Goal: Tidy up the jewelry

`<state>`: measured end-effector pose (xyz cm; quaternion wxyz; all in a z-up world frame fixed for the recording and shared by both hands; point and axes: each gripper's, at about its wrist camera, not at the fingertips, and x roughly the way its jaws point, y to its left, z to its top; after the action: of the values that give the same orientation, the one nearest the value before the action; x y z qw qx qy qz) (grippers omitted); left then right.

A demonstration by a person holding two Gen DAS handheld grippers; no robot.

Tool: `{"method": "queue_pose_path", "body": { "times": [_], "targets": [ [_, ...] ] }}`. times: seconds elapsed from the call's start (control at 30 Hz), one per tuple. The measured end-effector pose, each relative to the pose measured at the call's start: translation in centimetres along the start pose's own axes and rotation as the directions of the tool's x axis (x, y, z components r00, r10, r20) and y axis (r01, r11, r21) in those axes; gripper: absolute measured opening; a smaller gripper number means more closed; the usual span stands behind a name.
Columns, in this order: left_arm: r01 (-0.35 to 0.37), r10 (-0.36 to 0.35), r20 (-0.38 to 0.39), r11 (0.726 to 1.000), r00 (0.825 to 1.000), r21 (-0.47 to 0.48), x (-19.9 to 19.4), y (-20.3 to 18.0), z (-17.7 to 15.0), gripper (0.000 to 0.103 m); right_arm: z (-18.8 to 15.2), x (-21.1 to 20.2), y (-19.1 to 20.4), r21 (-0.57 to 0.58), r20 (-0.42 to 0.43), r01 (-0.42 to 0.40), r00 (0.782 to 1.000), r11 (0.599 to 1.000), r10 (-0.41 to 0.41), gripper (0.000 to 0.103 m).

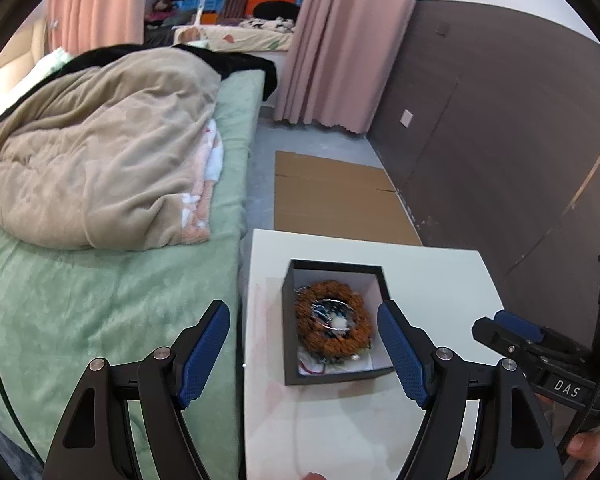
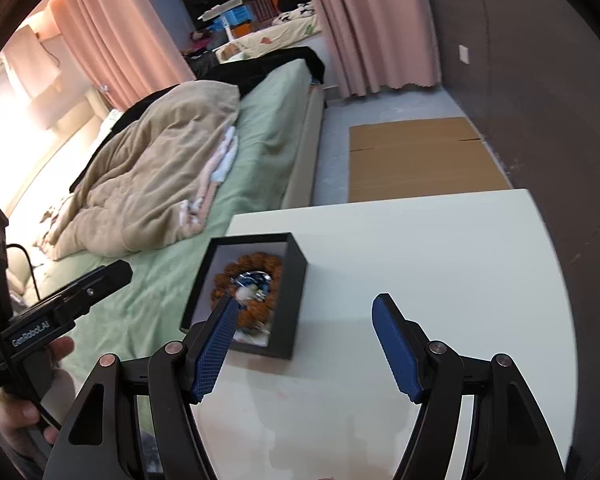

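Note:
A black open box (image 1: 287, 320) stands on the white table (image 1: 440, 280). Inside it a brown beaded bracelet (image 1: 328, 342) lies in a ring around a shiny silver and blue piece (image 1: 332, 314). My left gripper (image 1: 302, 308) hangs open above the box, with nothing between its fingers. In the right wrist view the box (image 2: 296, 304) and bracelet (image 2: 256, 260) sit just ahead on the left. My right gripper (image 2: 304, 300) is open and empty there, its left finger (image 2: 216, 344) over the box's near end. Each gripper shows at the other view's edge: the right (image 1: 500, 322), the left (image 2: 112, 272).
A bed with a green sheet (image 1: 100, 320) and a beige blanket (image 1: 100, 152) runs along the table's left side. Flat cardboard (image 1: 340, 196) lies on the floor beyond the table. A dark brown wall (image 1: 500, 140) and a pink curtain (image 1: 340, 40) stand on the right.

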<state>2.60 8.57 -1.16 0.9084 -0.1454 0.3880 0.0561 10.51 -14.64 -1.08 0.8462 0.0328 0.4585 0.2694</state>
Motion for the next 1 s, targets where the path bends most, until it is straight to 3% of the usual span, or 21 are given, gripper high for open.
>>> {"method": "queue_pose_path", "body": {
  "times": [0.13,0.2,0.33,0.63,0.77,1.0],
  "targets": [
    [0.024,-0.024,0.017,0.999,1.000,0.026,-0.8,-1.6,-0.7,0.096,-0.8,-1.8,-0.9,0.001,0.015,0.047,0.999,0.999,-0.047,0.073],
    [0.042,-0.044,0.037,0.998,0.998,0.039,-1.3,-2.5,-1.0,0.100,-1.2,-2.9,-1.4,0.008,0.035,0.075,0.997,0.997,-0.075,0.091],
    [0.063,-0.067,0.073,0.996,0.995,0.062,-2.0,-4.1,-1.8,0.103,-2.3,-5.3,-2.9,0.043,0.083,0.092,0.992,0.995,-0.095,0.103],
    [0.071,-0.081,0.146,0.995,0.986,0.077,-3.3,-6.6,-4.1,0.103,-5.5,-8.5,-4.9,0.084,0.100,0.139,0.984,0.987,-0.147,0.103],
    [0.054,-0.066,0.138,0.995,0.988,0.085,-3.3,-6.8,-4.2,0.103,-5.4,-9.2,-4.9,0.050,0.117,0.175,0.977,0.983,-0.180,0.103],
    [0.019,-0.034,0.149,0.995,0.988,0.100,-4.1,-7.3,-4.8,0.103,-6.1,-10.1,-5.1,0.028,0.121,0.166,0.978,0.986,-0.169,0.103]
  ]
}}
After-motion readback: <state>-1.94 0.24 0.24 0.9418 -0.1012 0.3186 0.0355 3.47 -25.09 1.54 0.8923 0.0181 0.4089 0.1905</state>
